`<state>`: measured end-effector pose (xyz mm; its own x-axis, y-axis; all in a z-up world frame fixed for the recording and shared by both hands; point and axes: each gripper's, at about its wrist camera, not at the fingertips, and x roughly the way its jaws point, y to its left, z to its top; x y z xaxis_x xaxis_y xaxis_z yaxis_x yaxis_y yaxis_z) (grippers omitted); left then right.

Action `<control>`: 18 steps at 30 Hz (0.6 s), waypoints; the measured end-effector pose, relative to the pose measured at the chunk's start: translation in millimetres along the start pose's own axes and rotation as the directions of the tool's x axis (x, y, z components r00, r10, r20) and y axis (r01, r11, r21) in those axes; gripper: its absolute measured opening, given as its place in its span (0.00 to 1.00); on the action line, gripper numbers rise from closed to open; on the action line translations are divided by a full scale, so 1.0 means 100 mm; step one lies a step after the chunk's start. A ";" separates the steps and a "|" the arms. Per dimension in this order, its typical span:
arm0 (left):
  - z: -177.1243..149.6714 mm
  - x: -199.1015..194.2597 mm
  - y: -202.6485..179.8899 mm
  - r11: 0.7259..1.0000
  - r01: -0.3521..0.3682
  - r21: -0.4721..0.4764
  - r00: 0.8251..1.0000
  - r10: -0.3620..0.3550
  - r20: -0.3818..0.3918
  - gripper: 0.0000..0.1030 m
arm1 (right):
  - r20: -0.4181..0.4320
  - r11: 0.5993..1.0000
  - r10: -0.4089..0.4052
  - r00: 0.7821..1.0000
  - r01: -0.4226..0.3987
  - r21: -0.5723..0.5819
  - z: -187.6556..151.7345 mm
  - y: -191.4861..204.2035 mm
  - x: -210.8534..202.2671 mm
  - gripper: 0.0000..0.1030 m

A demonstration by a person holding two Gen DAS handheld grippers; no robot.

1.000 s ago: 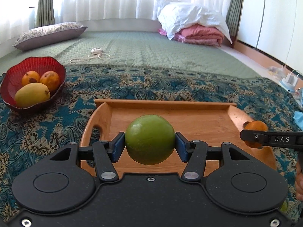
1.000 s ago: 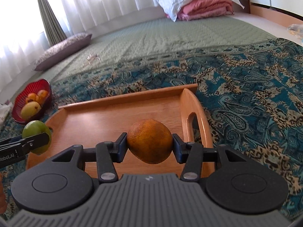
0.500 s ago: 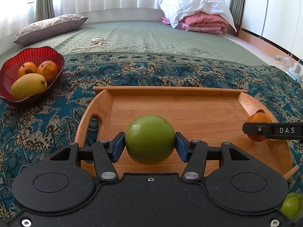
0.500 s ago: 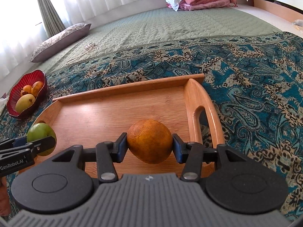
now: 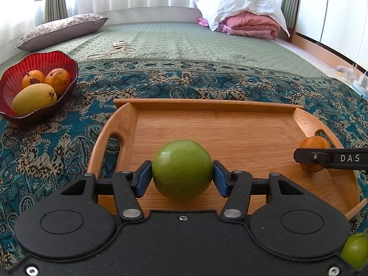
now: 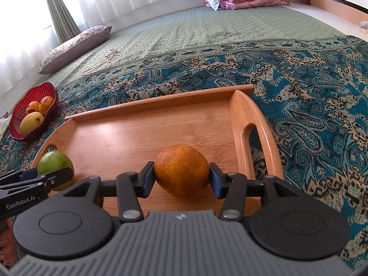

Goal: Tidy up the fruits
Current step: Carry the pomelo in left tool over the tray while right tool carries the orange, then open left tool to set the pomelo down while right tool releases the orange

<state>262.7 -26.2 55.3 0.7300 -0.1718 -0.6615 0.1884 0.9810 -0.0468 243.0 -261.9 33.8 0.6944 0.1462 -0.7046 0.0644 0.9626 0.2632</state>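
My left gripper (image 5: 182, 176) is shut on a round green fruit (image 5: 182, 169), held low over the near left part of a wooden tray (image 5: 230, 135). My right gripper (image 6: 181, 176) is shut on an orange (image 6: 181, 170), held low over the tray's (image 6: 142, 135) near right part, beside its right handle. Each gripper shows in the other's view: the right one with the orange (image 5: 314, 147) at the tray's right end, the left one with the green fruit (image 6: 54, 164) at the tray's left end. A red bowl (image 5: 13, 78) holds a yellow mango (image 5: 33, 99) and two orange fruits.
The tray and bowl (image 6: 19, 131) rest on a teal patterned cloth (image 5: 57, 138) over a green quilt. Another green fruit (image 5: 355, 249) lies at the near right. A white cord (image 5: 115, 50), a pillow (image 5: 62, 30) and folded bedding (image 5: 243, 20) lie farther back.
Both grippers have moved forward and lower over the tray with their fruits still held. The tray's floor now fills more of both views.
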 end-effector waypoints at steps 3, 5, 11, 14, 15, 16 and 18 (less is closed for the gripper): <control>0.00 0.01 0.00 1.000 -0.002 0.000 1.000 0.002 0.000 0.52 | -0.002 1.000 0.000 1.000 0.000 0.006 0.00 -0.02 0.01 0.52; 0.00 0.01 0.01 1.000 -0.001 -0.001 1.000 0.001 0.001 0.52 | -0.003 1.000 0.002 1.000 -0.002 0.011 0.00 -0.03 0.01 0.52; -0.01 0.01 0.01 1.000 -0.005 0.006 1.000 0.005 0.003 0.52 | -0.003 1.000 0.002 1.000 -0.002 0.011 0.00 -0.04 0.01 0.52; -0.01 0.01 0.00 1.000 -0.007 0.015 1.000 0.007 0.004 0.52 | -0.003 1.000 0.002 1.000 -0.002 0.013 0.00 -0.04 0.01 0.52; -0.01 0.01 0.00 1.000 -0.007 0.017 1.000 0.007 0.004 0.52 | -0.003 1.000 0.002 1.000 -0.002 0.012 0.00 -0.04 0.01 0.53; -0.01 0.01 -0.01 1.000 -0.007 0.018 1.000 0.007 0.004 0.52 | -0.001 1.000 0.005 1.000 -0.005 0.013 0.00 -0.04 0.01 0.55; -0.01 0.01 -0.01 1.000 -0.008 0.015 1.000 0.008 0.003 0.52 | 0.009 1.000 0.016 1.000 -0.016 0.014 0.00 -0.03 -0.01 0.61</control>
<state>262.5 -27.3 54.0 0.7336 -0.1640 -0.6595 0.1925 0.9808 -0.0298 242.0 -265.4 34.0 0.7021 0.1597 -0.6939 0.0629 0.9568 0.2839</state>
